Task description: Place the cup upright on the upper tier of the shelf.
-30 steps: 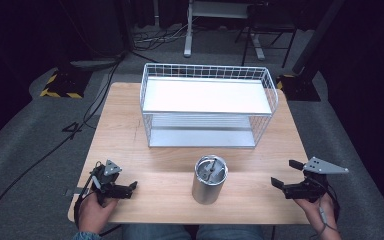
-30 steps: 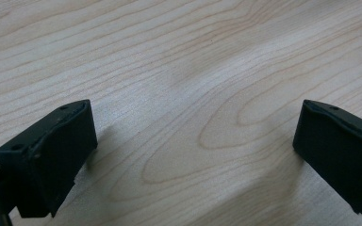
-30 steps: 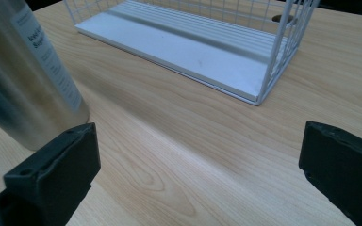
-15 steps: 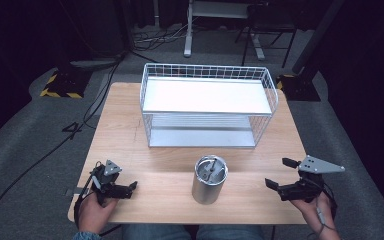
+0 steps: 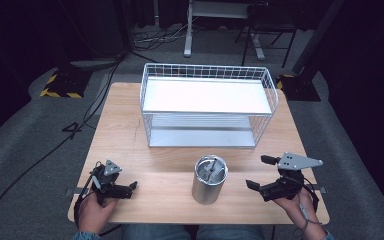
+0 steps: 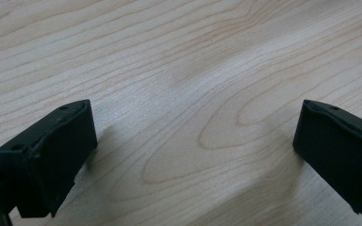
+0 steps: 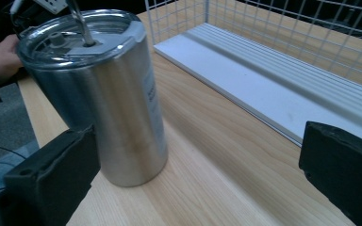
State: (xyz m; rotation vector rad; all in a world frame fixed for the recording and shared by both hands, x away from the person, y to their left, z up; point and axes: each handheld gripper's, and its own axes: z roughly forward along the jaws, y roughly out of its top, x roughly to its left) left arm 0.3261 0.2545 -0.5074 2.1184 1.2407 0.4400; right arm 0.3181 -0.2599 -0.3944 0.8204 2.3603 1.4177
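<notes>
Both tongs, left [image 5: 126, 188] and right [image 5: 258, 172], are held released, flanking the steel tumbler [image 5: 209, 179] on the desk [image 5: 125, 140].

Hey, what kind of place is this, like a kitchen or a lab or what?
Probably a lab or recording studio, not a kitchen. A lone wooden table sits on grey carpet among dark drapes, floor cables and a hazard-striped base. It holds a white wire rack and a steel tumbler.

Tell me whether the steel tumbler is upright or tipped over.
Upright: the steel tumbler stands on its base on the table, lid on top.
</notes>
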